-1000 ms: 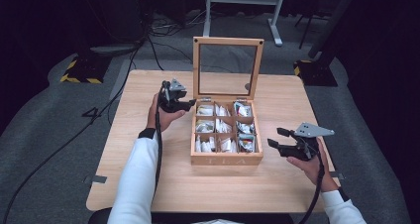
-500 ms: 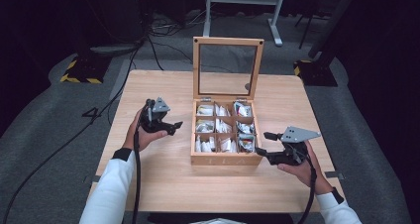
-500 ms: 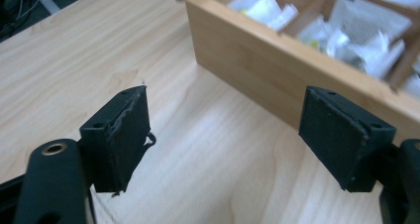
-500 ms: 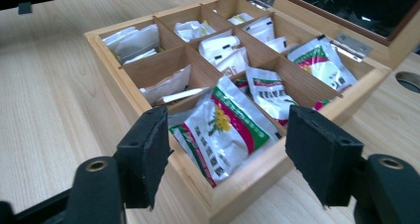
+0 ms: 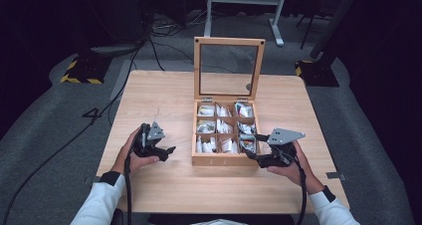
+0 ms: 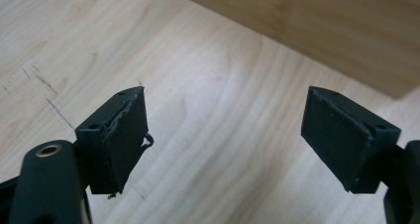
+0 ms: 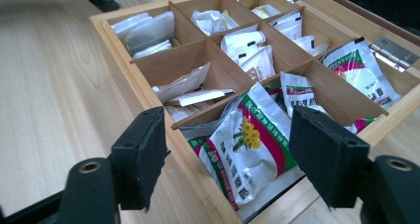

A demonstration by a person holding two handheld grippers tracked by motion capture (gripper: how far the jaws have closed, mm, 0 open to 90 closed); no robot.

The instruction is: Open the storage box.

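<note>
Both hands have drawn back toward the bench's (image 5: pixel 164 93) near edge since the earlier frame. On the bench's right half stands the wooden box (image 5: pixel 225 158), lid upright. The left hand-held gripper (image 5: pixel 166 152) hovers released over bare wood left of it. The right hand-held gripper (image 7: pixel 228 149), also released, faces the box's near right corner, where its own view shows a green-and-red packet (image 7: pixel 247 149), small and blurred from above.

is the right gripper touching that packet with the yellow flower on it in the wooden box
Apart. In the right gripper view, the right gripper stands open, its jaws either side of the flower packet in the wooden box, closing on nothing.
</note>
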